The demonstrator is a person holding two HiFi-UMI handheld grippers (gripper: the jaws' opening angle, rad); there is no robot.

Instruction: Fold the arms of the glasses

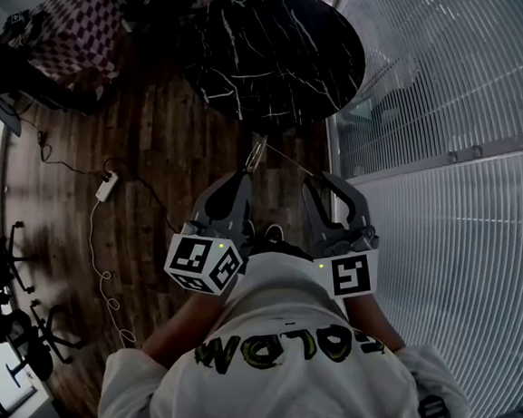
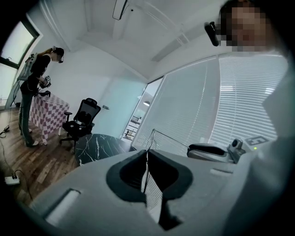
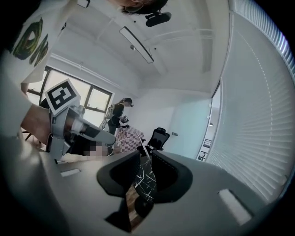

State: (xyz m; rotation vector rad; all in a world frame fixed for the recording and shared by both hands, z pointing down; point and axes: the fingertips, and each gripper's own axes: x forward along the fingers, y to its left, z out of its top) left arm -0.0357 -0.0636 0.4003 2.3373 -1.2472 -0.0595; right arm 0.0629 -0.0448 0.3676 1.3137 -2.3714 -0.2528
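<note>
Glasses [image 1: 257,151] sit clamped in left tongs [image 2: 147,154]; right tongs [image 3: 145,156] seemingly gape around them.

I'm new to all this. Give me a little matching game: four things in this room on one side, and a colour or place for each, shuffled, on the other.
Things:
1. round table
2. tablecloth
3. power strip
4. glasses

Descriptions:
A. white, lying on the wooden floor
B. thin wire, up in the air
C. black with white veins
D. checked

Pairs: 1-C, 2-D, 3-A, 4-B.
</note>
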